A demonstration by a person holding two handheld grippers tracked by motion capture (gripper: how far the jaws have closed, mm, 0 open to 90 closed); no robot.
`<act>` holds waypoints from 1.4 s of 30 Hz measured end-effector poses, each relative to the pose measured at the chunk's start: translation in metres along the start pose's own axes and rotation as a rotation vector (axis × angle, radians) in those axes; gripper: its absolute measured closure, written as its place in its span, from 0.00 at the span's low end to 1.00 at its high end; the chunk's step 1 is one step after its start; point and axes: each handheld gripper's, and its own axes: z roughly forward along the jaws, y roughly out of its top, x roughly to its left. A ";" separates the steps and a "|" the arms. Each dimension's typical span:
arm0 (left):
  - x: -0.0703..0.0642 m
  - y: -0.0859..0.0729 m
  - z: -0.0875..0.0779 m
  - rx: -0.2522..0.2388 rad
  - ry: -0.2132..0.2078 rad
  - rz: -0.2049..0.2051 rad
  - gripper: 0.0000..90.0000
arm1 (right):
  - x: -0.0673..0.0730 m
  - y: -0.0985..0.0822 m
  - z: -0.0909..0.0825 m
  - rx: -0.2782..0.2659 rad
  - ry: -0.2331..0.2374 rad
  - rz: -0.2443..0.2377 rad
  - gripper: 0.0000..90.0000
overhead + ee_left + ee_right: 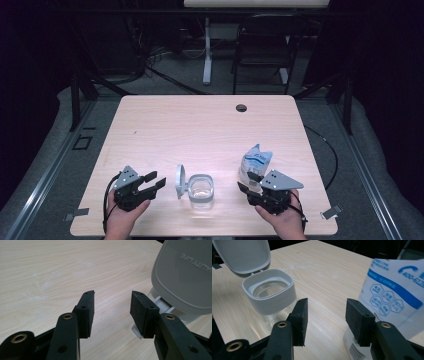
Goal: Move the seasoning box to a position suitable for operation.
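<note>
Black pads of my right claw (325, 320) stand spread at the bottom of the right gripper view, pinching nothing, with bare tabletop (332, 277) between them; the blue-and-white pouch (392, 297) stands just beside the right-hand pad, so I judge I have parked here to take it up next. My left claw (112, 311) is spread as well, empty, resting low on the near left of the tabletop, with the jar's grey lid (185, 272) looming close at its right side. The jar (201, 190) sits between my two hands near the front edge, a clear glass body under a pale grey rounded-square collar, and it looks empty inside. Its lid (180, 181) is hinged and stands swung up on the side toward my left claw, which leaves the mouth free toward the pouch (256, 162). That pouch stands upright, crinkled, with small print I cannot read.
</note>
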 end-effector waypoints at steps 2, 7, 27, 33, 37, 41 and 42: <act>0.001 0.000 0.000 0.003 0.001 0.000 0.61 | -0.003 -0.003 -0.002 -0.006 -0.004 0.013 0.59; 0.001 0.000 0.000 0.003 0.004 0.002 0.61 | -0.006 -0.008 -0.008 0.000 -0.007 0.007 0.59; 0.003 0.000 -0.004 -0.004 0.009 -0.009 0.61 | -0.033 -0.020 -0.027 -0.003 -0.107 0.082 0.55; 0.004 -0.004 -0.009 -0.002 0.019 -0.014 0.61 | -0.039 -0.022 -0.020 -0.009 -0.146 0.105 0.50; 0.006 -0.008 -0.014 -0.003 0.034 -0.020 0.61 | -0.043 -0.022 -0.011 0.005 -0.156 0.100 0.46; 0.008 -0.011 -0.020 0.003 0.052 -0.027 0.61 | -0.045 -0.025 0.000 0.017 -0.149 0.103 0.44; 0.008 -0.012 -0.021 0.000 0.056 -0.028 0.61 | -0.046 -0.025 0.002 0.023 -0.154 0.102 0.44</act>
